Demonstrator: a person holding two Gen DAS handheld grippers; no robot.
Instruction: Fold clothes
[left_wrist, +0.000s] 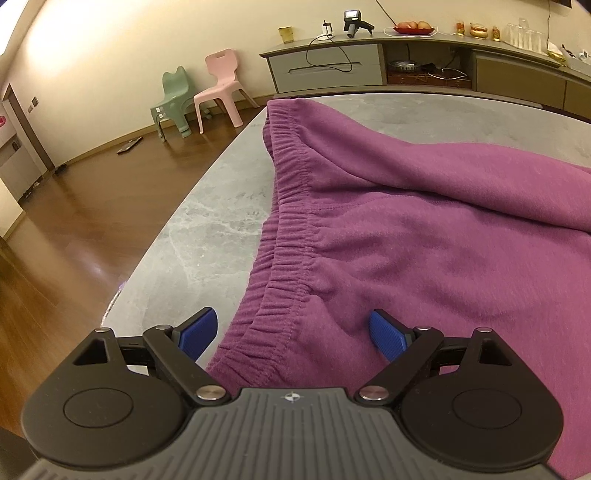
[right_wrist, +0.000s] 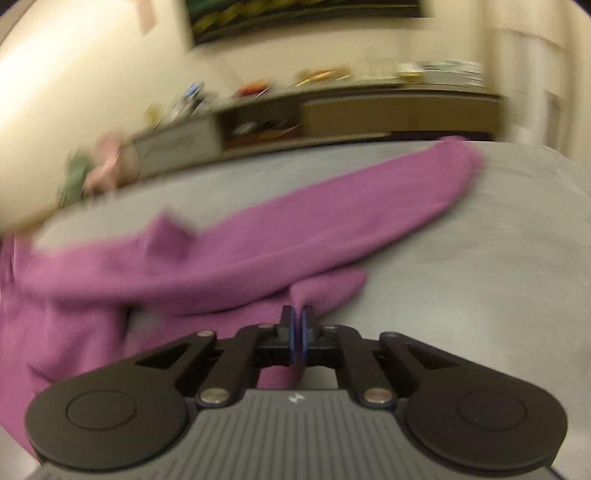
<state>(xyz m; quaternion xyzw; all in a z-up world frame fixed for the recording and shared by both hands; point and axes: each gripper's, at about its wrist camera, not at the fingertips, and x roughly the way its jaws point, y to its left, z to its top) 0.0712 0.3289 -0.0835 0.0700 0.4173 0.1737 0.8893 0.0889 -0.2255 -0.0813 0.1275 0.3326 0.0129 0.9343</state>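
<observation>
No legible text or labels anywhere.

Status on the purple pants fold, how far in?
Early. Done: purple pants lie on the grey table, unfolded. In hand: right gripper pinches a pant leg; left gripper hovers open at the waistband. Left: every fold.

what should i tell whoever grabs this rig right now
Left tool: open, hovering over the waistband of the purple sweatpants, gripping nothing.
Right tool: shut on the fabric of the nearer pant leg; that view is blurred.
The pants lie spread on the grey table, far leg stretched out.
Done: no fold visible yet.
Left: grip the waistband, fold the pants.
</observation>
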